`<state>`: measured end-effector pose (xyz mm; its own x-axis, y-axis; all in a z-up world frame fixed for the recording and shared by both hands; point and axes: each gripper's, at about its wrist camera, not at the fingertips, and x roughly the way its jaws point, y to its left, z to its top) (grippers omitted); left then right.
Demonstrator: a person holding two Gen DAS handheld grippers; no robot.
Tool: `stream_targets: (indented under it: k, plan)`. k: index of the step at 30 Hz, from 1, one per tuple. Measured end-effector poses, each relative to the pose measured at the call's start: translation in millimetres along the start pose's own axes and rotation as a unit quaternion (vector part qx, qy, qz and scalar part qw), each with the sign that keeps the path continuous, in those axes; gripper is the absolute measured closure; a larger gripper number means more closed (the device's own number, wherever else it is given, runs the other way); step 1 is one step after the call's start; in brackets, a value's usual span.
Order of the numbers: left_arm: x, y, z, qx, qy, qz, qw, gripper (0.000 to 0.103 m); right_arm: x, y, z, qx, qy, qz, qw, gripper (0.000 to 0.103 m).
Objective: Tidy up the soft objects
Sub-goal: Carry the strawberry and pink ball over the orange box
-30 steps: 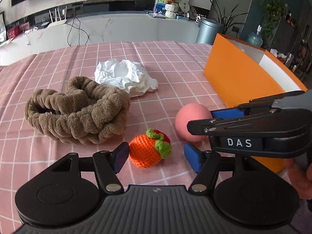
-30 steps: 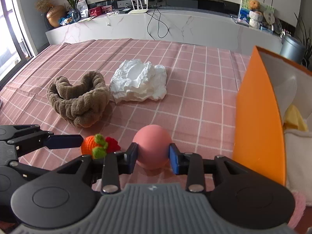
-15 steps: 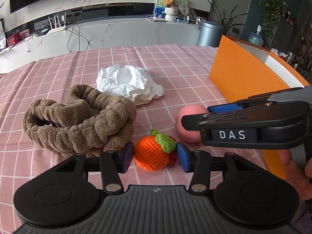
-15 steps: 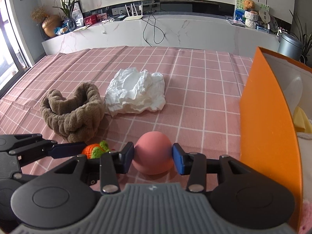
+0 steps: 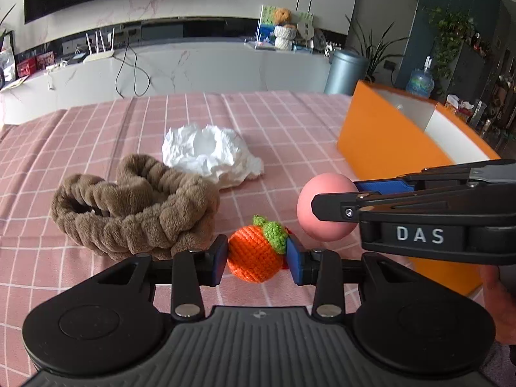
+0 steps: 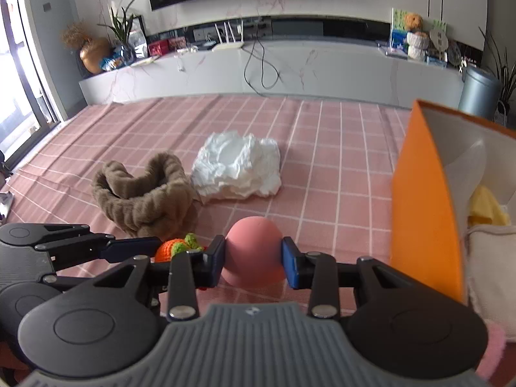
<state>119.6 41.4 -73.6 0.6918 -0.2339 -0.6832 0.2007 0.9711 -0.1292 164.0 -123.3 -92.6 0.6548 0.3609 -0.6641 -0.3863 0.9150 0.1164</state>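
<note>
Left gripper (image 5: 256,259): clamped on crocheted orange fruit (image 5: 253,253), knit-ribbed, green leaf cap.
Right gripper (image 6: 252,262): pinched smooth pink ball (image 6: 252,255), round, matte.
Location: both over pink checked tablecloth (image 5: 96,135), near orange box (image 5: 383,148).
Nearby: fuzzy brown braided band (image 5: 129,213); crumpled white tissue (image 5: 209,156).

We see a pink tablecloth (image 5: 290,122) with a white grid pattern. The ball (image 6: 253,250) is plain pink. The crocheted fruit (image 5: 254,258) is orange with a green top. At 10 o'clock of it lies a brown plush band (image 5: 135,213); the crumpled paper (image 5: 209,154) is white. The box (image 5: 387,142) is orange outside, white inside. Both grippers' pads (image 6: 288,262) are blue.
</note>
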Motion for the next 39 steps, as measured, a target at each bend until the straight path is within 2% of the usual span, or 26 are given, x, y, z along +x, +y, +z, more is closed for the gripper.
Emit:
stream_targets:
  k: [5,11,14,18,20,24,29,33,39]
  plan:
    - [-30.5,-17.8,15.9,-0.001,-0.034,-0.026,0.9991,0.060,-51.5,-14.4,2.5,0.025,-0.042,-0.001,0.999,0.066]
    - [-57.0,-60.3,40.0,0.026,-0.066,-0.077,0.9945,0.060,-113.2,-57.6,2.4,0.071,-0.080,-0.011,0.994,0.066]
    - [-59.5,-86.1,49.9,0.049,-0.067,-0.110,0.9904,0.060,-136.8,-83.0,-1.4,0.081,-0.081,-0.029,0.993,0.066]
    - [-52.0,-128.2,59.8,0.105,-0.051,-0.148,0.9820,0.060,-153.5,-117.8,-11.2,0.083,-0.049,-0.051,0.994,0.066]
    - [-43.3,-150.3,64.7,0.133,-0.029,-0.163,0.9772,0.060,-155.0,-132.6,-17.1,0.085,-0.023,-0.051,0.995,0.066]
    - [-22.1,-183.5,69.3,0.165,0.015,-0.165,0.9723,0.060,-147.5,-154.5,-28.4,0.100,0.032,-0.033,0.994,0.066]
    - [-9.3,-192.8,67.2,0.174,0.030,-0.164,0.9705,0.060,-120.3,-167.8,-36.5,0.124,0.087,-0.009,0.988,0.066]
    - [-6.8,-186.7,63.9,0.172,0.030,-0.155,0.9723,0.060,-101.2,-171.5,-35.6,0.143,0.090,0.016,0.985,0.066]
    - [-0.3,-181.4,67.9,0.168,0.032,-0.145,0.9745,0.060,-69.3,-173.8,-26.9,0.154,0.102,0.026,0.982,0.066]
